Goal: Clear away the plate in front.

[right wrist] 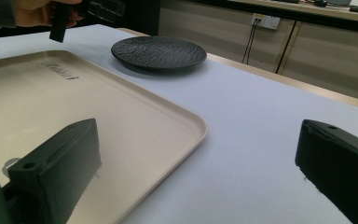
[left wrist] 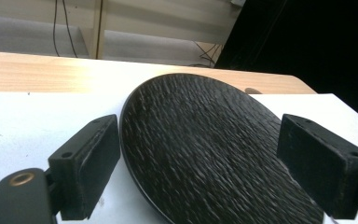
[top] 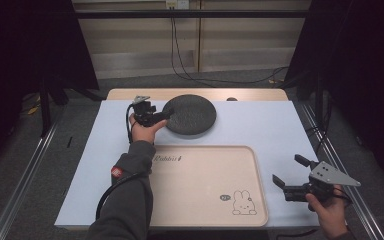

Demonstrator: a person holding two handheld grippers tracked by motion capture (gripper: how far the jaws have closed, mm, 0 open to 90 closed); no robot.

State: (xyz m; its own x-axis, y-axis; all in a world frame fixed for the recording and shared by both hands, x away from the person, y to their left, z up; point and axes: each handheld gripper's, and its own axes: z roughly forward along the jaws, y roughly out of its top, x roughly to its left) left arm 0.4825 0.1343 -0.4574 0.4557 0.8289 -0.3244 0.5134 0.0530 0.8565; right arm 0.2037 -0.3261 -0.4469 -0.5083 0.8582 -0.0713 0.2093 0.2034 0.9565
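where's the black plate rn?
High view: the black plate sits on the white table at the far centre, just beyond the beige tray, with the left gripper at its left rim, jaws open.

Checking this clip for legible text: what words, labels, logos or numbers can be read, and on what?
"Rabbit": script word on the beige tray, near its far left corner.
Small round badge beside the rabbit drawing on the tray: too small to read.
Red patch on the left sleeve: too blurred to read.

The plate (top: 189,114) lies on the table (top: 270,125), behind the tray (top: 205,185) nearer the person.
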